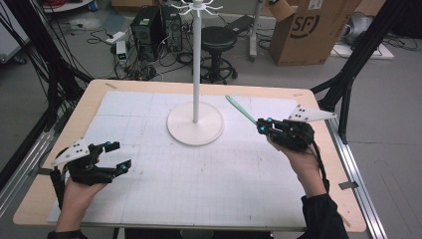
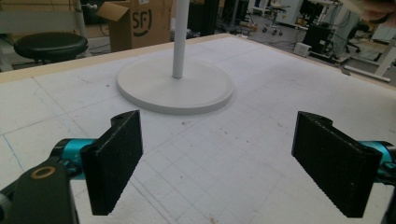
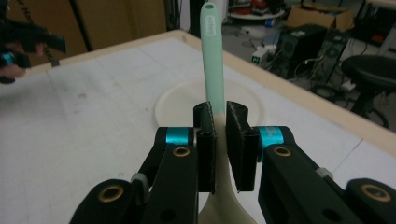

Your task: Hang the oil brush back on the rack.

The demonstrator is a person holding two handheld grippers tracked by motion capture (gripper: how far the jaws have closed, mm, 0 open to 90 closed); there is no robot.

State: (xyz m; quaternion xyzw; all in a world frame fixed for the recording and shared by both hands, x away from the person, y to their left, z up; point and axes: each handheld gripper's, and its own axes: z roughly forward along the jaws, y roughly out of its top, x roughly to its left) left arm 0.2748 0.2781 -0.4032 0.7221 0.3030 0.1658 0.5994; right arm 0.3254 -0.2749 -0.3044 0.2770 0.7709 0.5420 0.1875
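A pale green utensil handle, cream-coloured toward its lower end, was clamped between the jaws of the right hand-held gripper and stuck out beyond them toward the stand. In the high view the handle pointed toward about 10 o'clock from the right hand-held gripper, its tip held above the table just to the 3 o'clock side of the stand's base; whether any part touched the surface could not be told.

The white stand rose from a round base at the table's centre, toward 12 o'clock, with hooks at its top. The left hand-held gripper sat near the table's 8 o'clock edge, well apart from the stand, its jaws spread wide with nothing between them; its own view showed the gridded white mat beneath and the base ahead.

Beyond the table, at 12 to 1 o'clock, stood a black stool and a cardboard box.
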